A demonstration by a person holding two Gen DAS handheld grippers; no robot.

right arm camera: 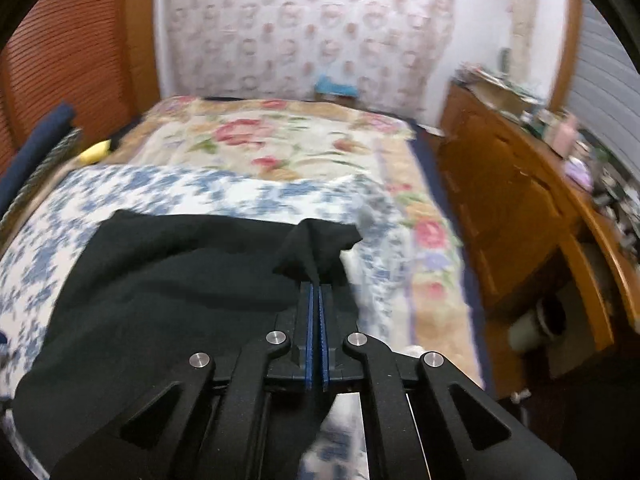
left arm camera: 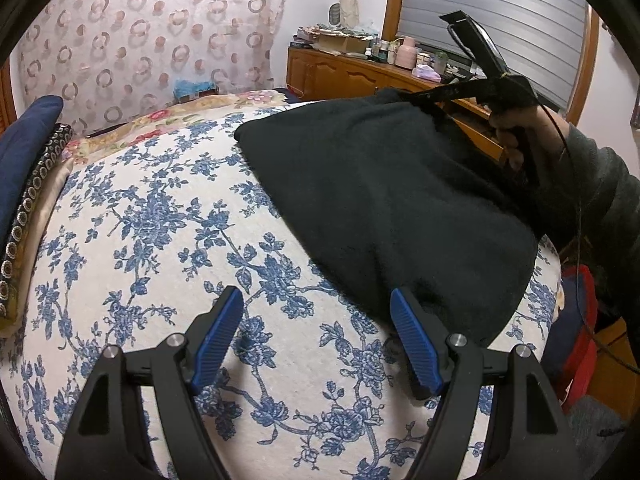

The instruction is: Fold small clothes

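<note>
- The left gripper (left arm camera: 316, 332) is hovering closest to the lens, its blue pads spread wide apart with nothing between them, just above the blue-flowered bedspread (left arm camera: 160, 220).
- The right-hand blue pad of that gripper is sitting just beside the near edge of the dark garment (left arm camera: 380, 200); whether it is touching the cloth cannot be told.
- The dark garment is lying spread over the right part of the bedspread, with its far right corner lifted off the bed.
- The right gripper (right arm camera: 315, 280) is pinching that raised corner of the dark garment (right arm camera: 168, 280), its blue pads pressed together on a fold of the fabric.
- In the left wrist view, a person's hand (left arm camera: 516, 140) in a dark sleeve is holding the handle of the right gripper (left arm camera: 408, 96) over the cloth's far edge.
- A rose-patterned quilt (right arm camera: 280, 136) is lying beyond the bedspread, and a wooden dresser (right arm camera: 520, 208) is standing beside the bed to the right.
</note>
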